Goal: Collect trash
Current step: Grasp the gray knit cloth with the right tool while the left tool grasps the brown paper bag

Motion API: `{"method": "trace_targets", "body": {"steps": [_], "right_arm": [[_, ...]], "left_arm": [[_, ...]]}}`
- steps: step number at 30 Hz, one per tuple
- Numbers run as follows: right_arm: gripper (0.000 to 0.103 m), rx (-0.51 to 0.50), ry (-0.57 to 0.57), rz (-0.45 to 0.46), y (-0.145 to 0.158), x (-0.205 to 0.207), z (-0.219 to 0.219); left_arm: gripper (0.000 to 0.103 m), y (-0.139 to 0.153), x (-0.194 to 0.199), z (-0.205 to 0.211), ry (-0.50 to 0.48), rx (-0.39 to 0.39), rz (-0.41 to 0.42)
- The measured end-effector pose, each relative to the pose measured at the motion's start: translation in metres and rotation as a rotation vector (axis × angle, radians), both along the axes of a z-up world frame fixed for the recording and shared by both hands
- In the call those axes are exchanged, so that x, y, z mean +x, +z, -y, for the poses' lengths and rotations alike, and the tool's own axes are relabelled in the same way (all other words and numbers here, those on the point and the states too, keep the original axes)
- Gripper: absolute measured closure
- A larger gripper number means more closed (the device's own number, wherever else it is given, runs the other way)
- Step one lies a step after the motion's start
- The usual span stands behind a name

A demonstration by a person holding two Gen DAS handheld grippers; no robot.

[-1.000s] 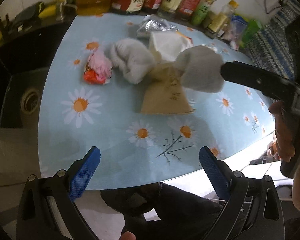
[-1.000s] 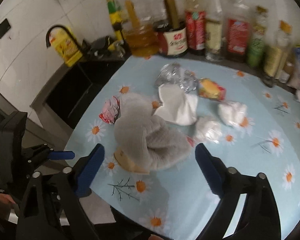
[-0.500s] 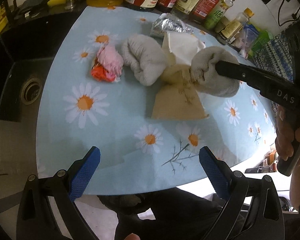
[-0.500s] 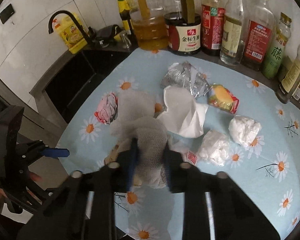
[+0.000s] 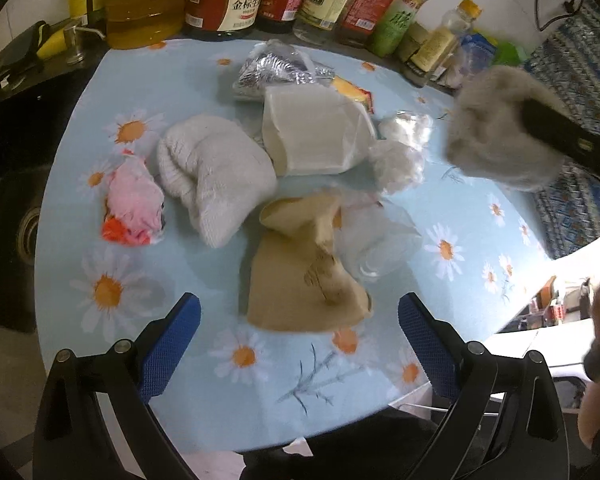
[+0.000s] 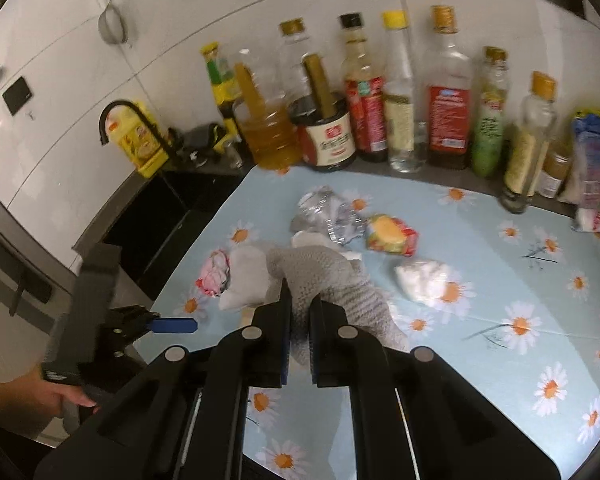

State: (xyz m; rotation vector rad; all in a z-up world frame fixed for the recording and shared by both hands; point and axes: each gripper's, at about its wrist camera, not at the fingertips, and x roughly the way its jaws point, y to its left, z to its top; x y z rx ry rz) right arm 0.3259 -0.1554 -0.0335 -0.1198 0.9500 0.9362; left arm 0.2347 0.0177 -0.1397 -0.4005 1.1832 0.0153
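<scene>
The right gripper (image 6: pixel 300 320) is clamped on a grey sock (image 6: pixel 332 280), held clear of the table (image 5: pixel 180 272) at the right edge of the left view. The grip looks shallow, though blur hides it; a jerk could drop the sock. The left gripper (image 5: pixel 299 336) hangs spread wide at lower centre, over the brown bag (image 5: pixel 300 280).
</scene>
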Motion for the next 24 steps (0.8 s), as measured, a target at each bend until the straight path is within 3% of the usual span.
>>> {"method": "trace_targets", "body": {"steps": [7,10,24], "right_arm": [[0.095,-0.010,-0.036,-0.012,-0.011,0.008,0.030],[0.095,-0.006,-0.039,-0.036,-0.020,0.015,0.035],[0.095,0.023,0.005,-0.100,-0.047,0.045,0.037]], "left_arm": [[0.008,-0.017,0.018,-0.009,0.028,-0.034,-0.045],[0.018,-0.020,0.024,-0.012,0.050,-0.038,-0.065],[0.035,-0.035,0.044,-0.005,0.043,-0.013,-0.172]]}}
